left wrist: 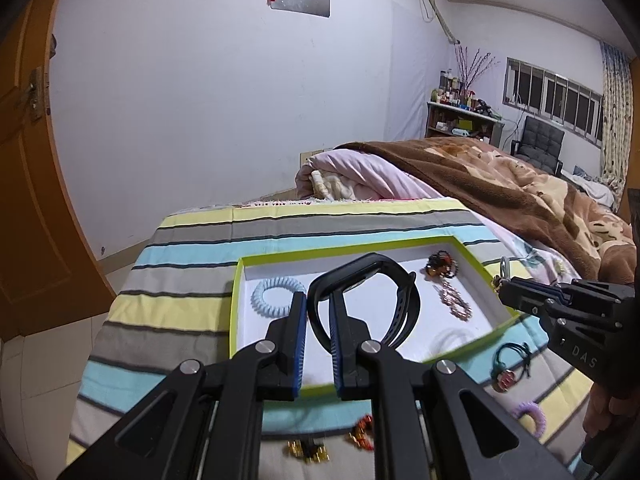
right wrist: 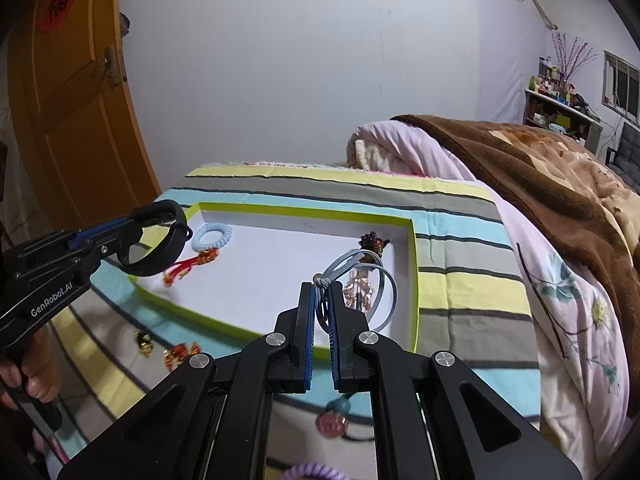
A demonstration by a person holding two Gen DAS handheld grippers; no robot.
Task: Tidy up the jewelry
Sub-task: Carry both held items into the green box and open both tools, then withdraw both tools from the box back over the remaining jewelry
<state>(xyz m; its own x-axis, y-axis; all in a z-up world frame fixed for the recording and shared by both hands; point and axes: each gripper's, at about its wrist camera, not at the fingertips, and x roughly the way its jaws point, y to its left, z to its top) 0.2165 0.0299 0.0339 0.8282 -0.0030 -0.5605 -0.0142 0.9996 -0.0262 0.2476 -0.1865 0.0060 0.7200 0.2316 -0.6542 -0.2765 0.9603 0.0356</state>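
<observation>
Home bedroom, bed w/ brown blanket (left wrist: 520, 196), cluttered shelf (left wrist: 460, 120) (toiletries, prob.)

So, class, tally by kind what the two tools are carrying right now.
Black wristband, in the left tool: 1
Grey hair tie, in the right tool: 1
Total: 2

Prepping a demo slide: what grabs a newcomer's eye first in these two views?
The lime-rimmed white tray on the striped cloth, with both grippers over it. The left gripper is shut on a black watch band; the right gripper pinches a grey elastic hair tie. Behind, a brown blanket heaps on the bed.
</observation>
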